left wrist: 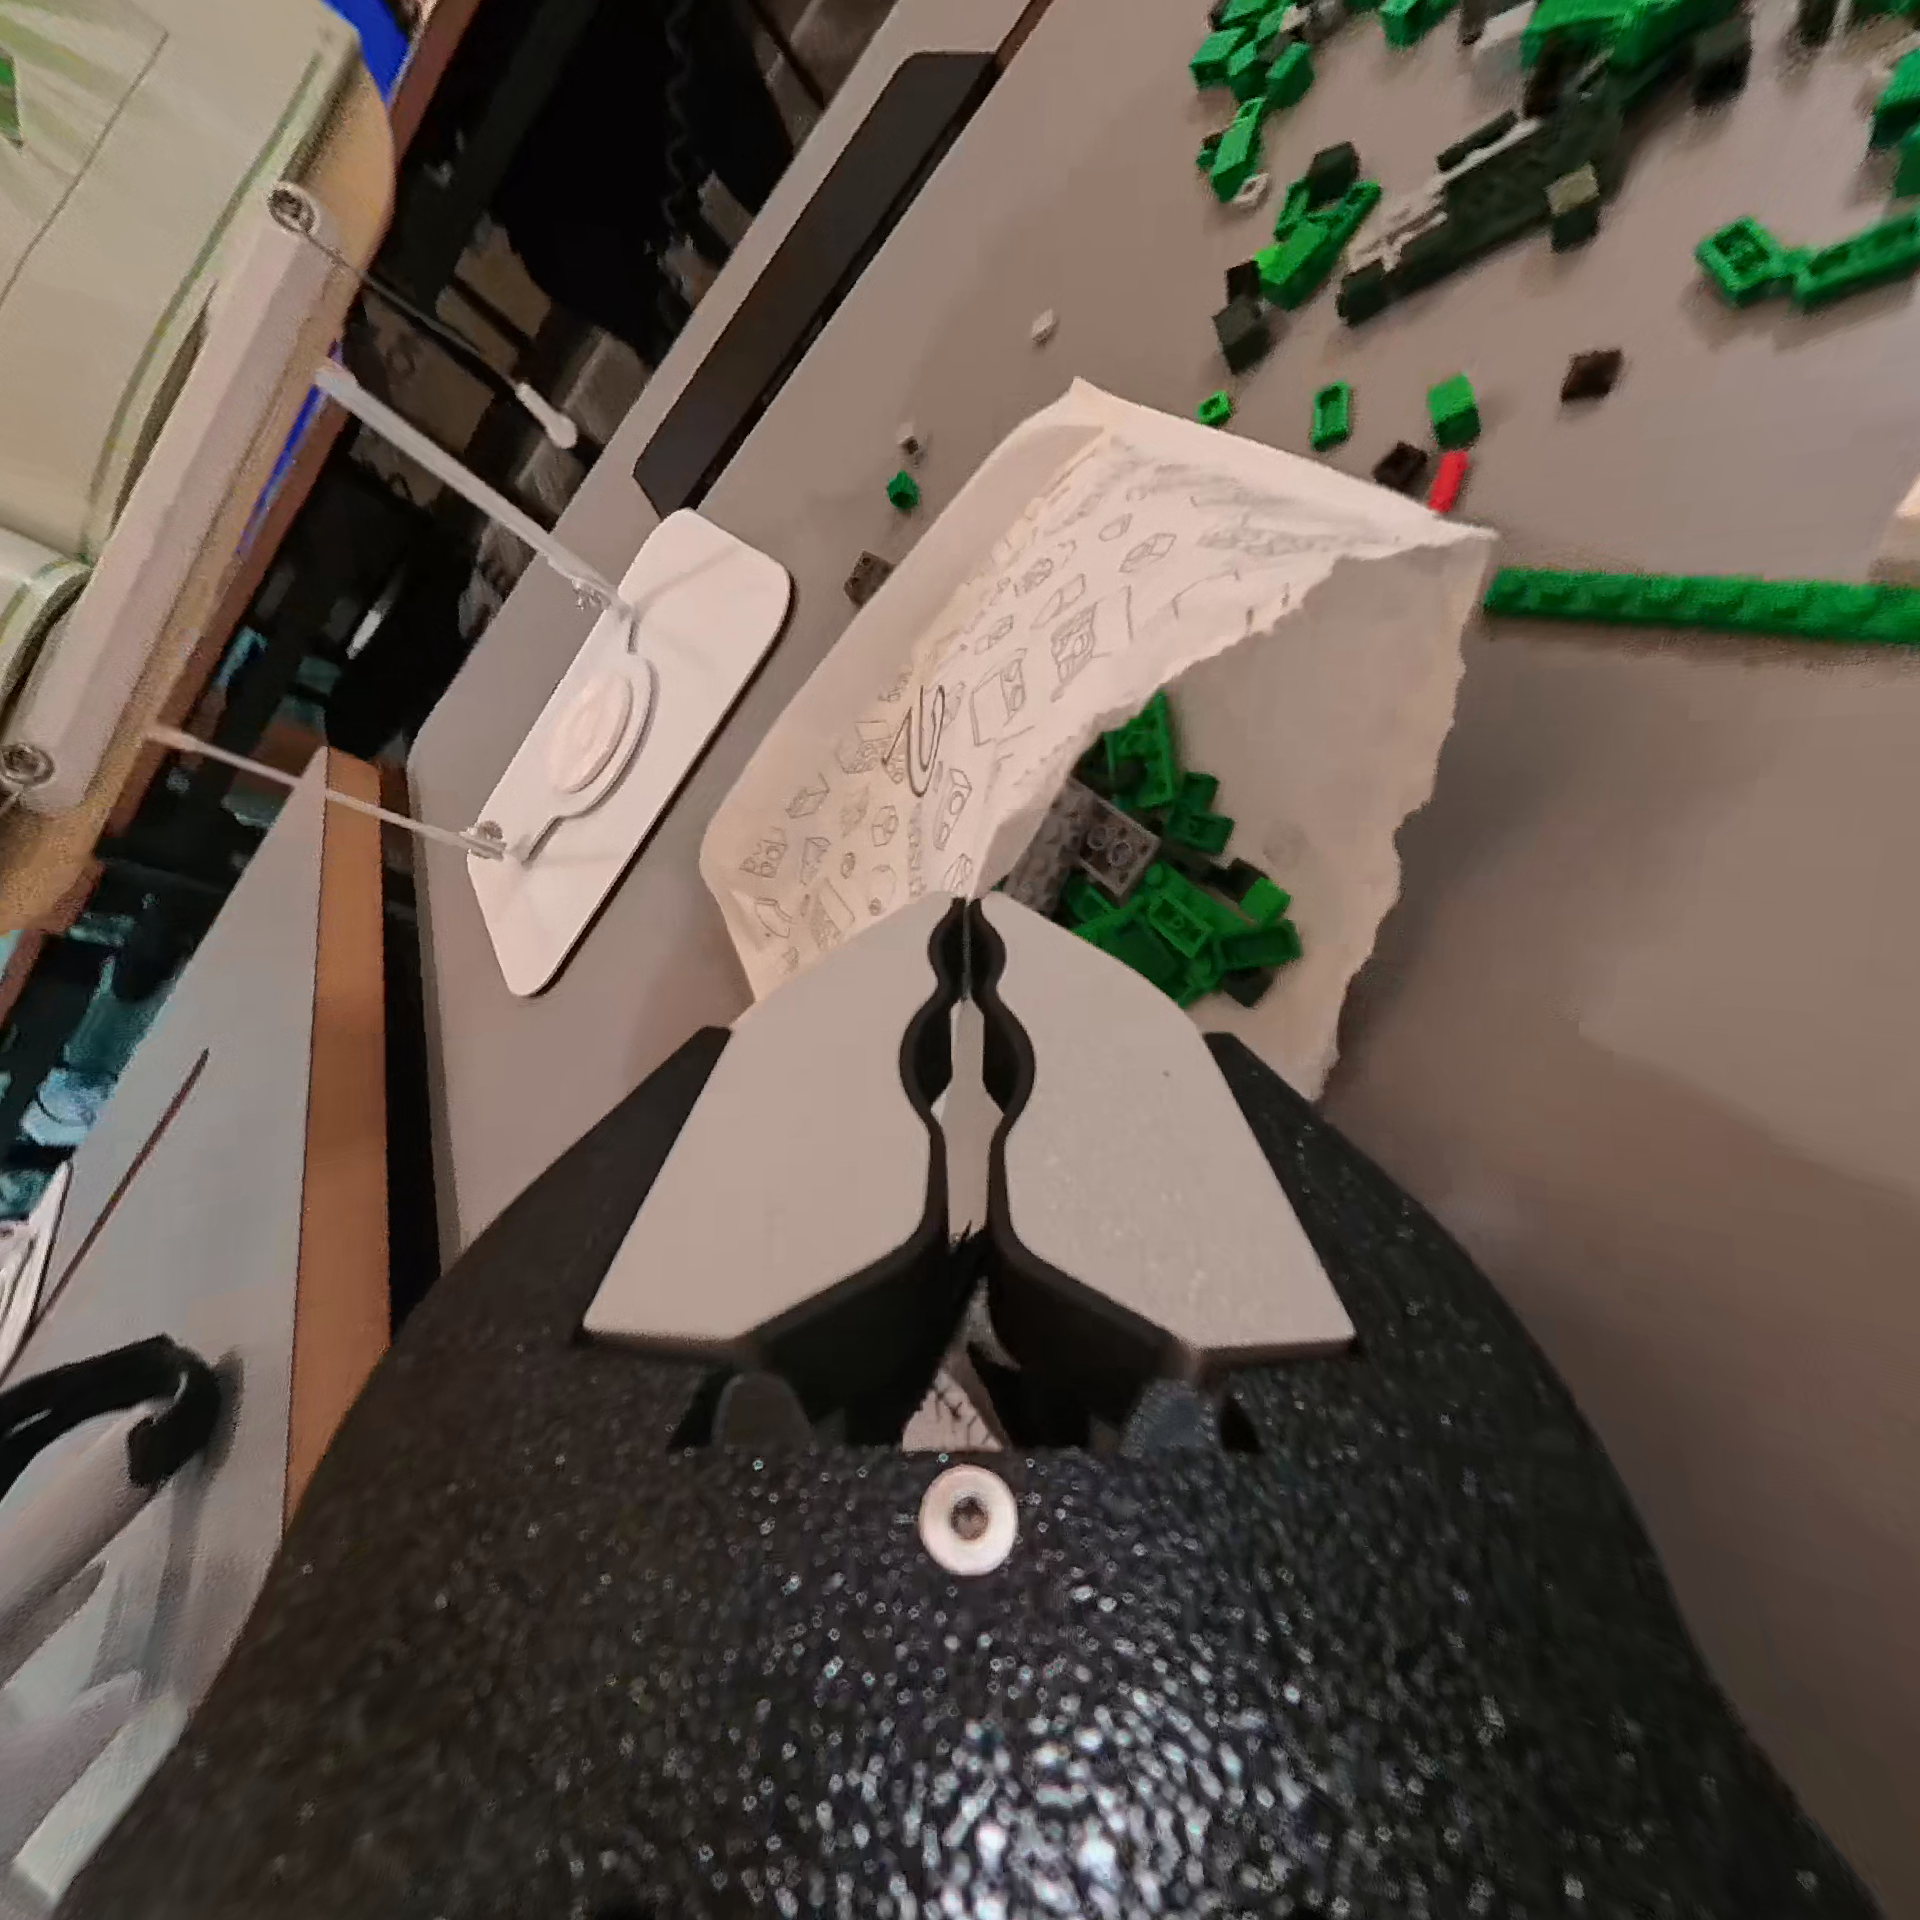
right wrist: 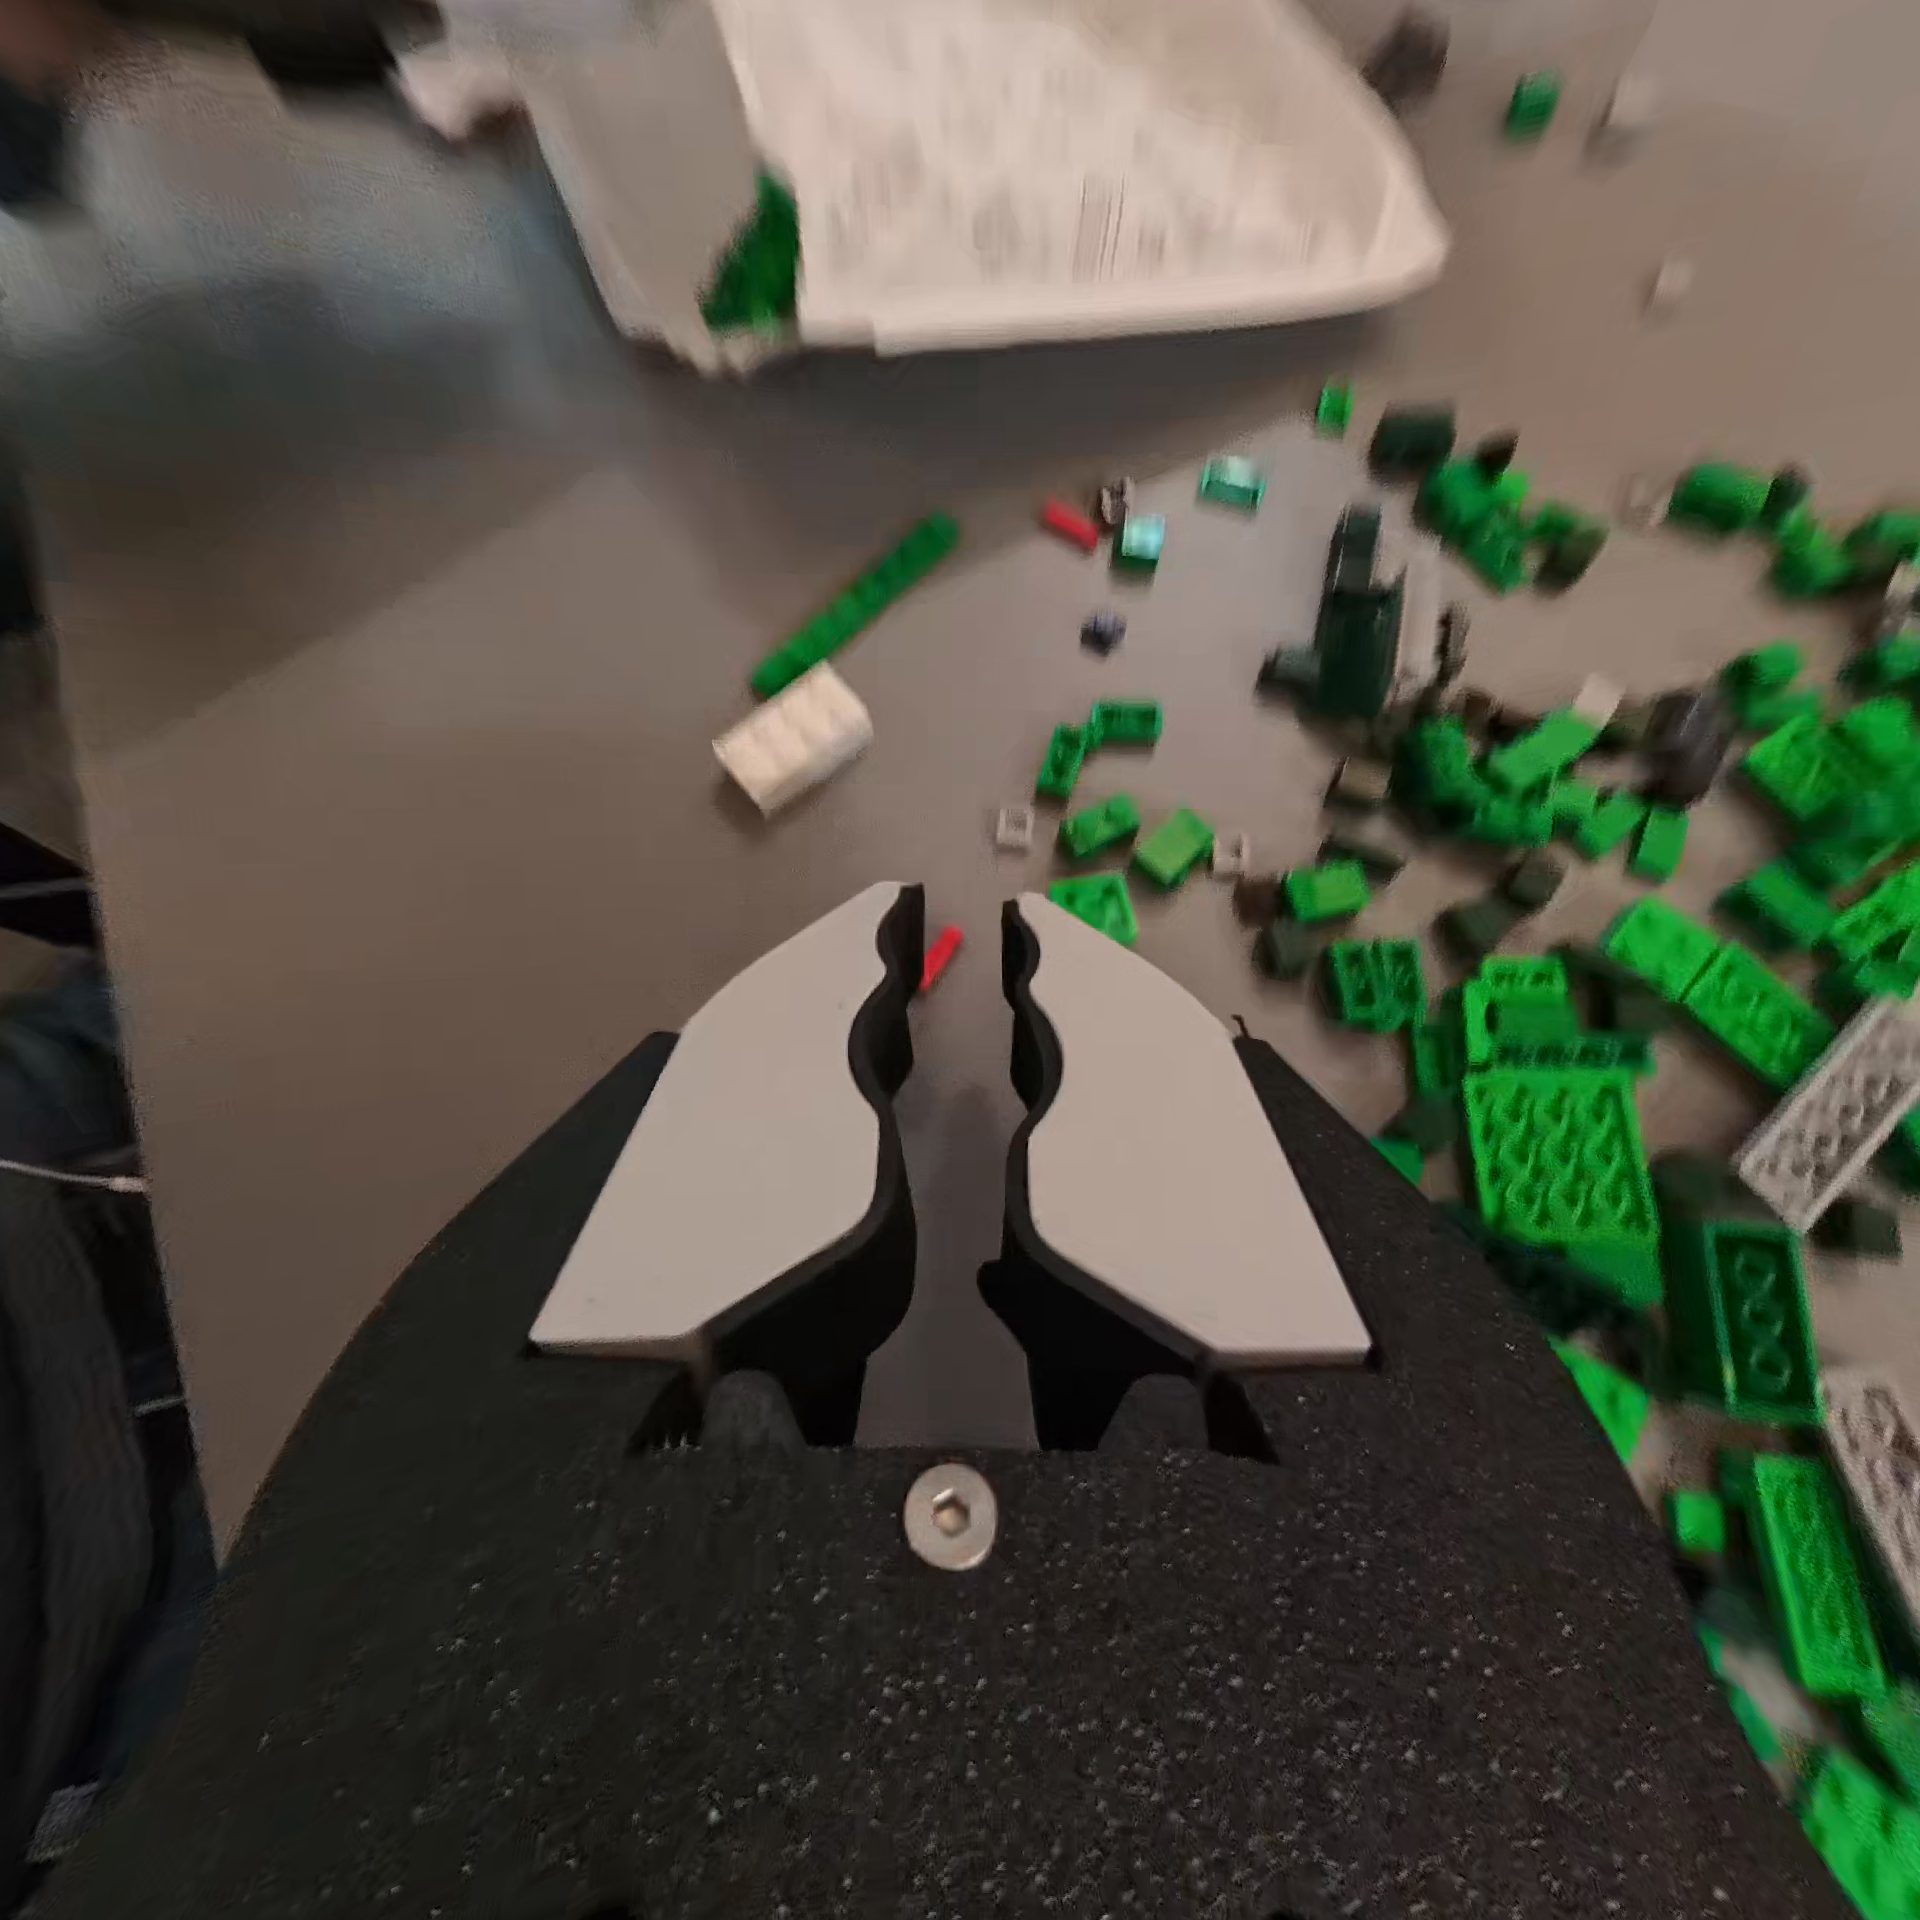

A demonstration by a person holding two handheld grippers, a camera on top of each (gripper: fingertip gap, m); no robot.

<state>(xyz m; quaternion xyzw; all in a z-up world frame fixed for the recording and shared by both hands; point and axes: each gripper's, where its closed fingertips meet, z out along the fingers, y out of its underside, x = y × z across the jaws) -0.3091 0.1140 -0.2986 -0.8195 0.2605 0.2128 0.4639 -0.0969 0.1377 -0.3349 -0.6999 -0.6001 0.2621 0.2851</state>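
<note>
My left gripper [left wrist: 969, 914] is shut on the edge of a torn white paper bag [left wrist: 1039, 644] printed with brick outlines, holding it lifted off the grey table [left wrist: 1662, 935]. Green bricks [left wrist: 1174, 894] spill from under its open side. The bag also shows blurred at the top of the right wrist view [right wrist: 1039, 177], green bricks [right wrist: 758, 270] at its opening. My right gripper [right wrist: 961, 904] is open a little and empty, low over the table. A small red piece [right wrist: 942, 954] lies between its fingertips. A green brick [right wrist: 1096, 902] lies just right of them.
Many loose green bricks [right wrist: 1558, 1143] cover the table's right side. A white brick [right wrist: 795, 748], a long green plate [right wrist: 857, 603] and another red piece [right wrist: 1070, 525] lie ahead. A white flat stand [left wrist: 634, 738] sits near the table's left edge. A person's clothing [right wrist: 62, 1351] is at left.
</note>
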